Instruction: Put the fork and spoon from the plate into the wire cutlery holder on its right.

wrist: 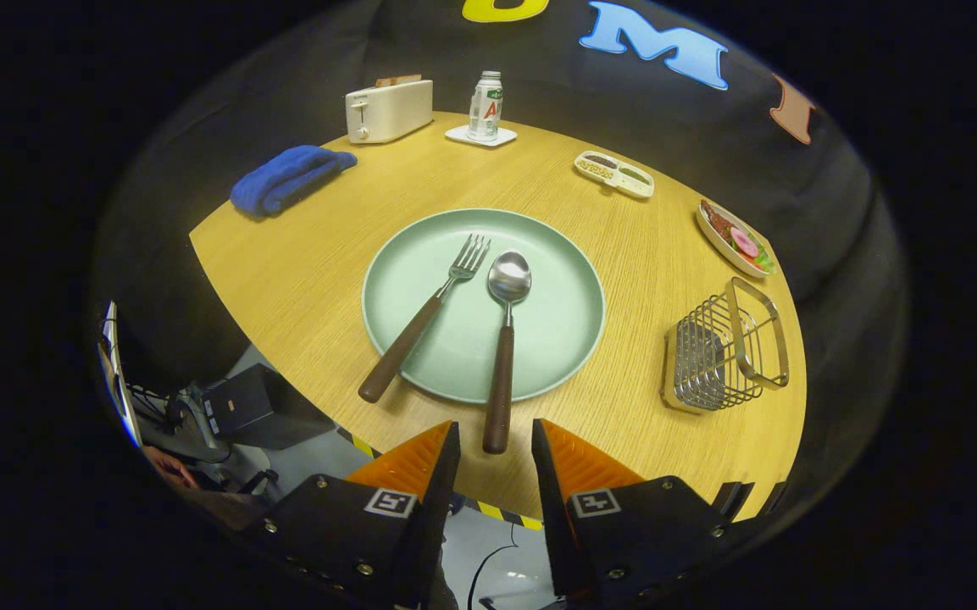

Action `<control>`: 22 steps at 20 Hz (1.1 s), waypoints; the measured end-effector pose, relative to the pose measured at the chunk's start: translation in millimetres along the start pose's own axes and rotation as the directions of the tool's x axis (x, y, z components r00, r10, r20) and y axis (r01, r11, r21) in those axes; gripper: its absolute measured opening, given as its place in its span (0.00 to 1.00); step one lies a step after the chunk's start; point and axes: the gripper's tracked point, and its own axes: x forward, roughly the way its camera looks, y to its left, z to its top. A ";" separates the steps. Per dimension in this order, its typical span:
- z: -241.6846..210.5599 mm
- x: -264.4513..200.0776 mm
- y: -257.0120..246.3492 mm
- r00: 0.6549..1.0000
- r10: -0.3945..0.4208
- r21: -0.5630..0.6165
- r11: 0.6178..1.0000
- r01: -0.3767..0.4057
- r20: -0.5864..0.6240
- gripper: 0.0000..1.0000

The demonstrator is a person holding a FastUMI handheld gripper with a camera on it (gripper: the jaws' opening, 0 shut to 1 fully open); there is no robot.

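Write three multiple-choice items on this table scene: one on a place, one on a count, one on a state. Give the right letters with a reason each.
1. Where does the wire cutlery holder stand?
A. right of the plate
B. on the plate
C. behind the toaster

2. How many utensils lie on the plate?
A. one
B. two
C. four

3. What is the gripper doing?
A. shut on the fork
B. shut on the spoon
C. open, holding nothing

Key:
1 A: the holder sits on bare table right of the plate.
2 B: a fork and a spoon lie side by side.
3 C: the fingers stand apart, the spoon's handle end just ahead of them.
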 end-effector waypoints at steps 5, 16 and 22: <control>4.3 15.4 -0.7 1.000 -0.012 -0.008 1.000 0.012 0.028 0.20; 11.9 -16.6 -14.9 0.999 0.029 -0.012 1.000 -0.029 0.035 0.03; 25.4 -50.2 -25.3 0.995 0.090 0.033 0.995 -0.091 0.030 0.03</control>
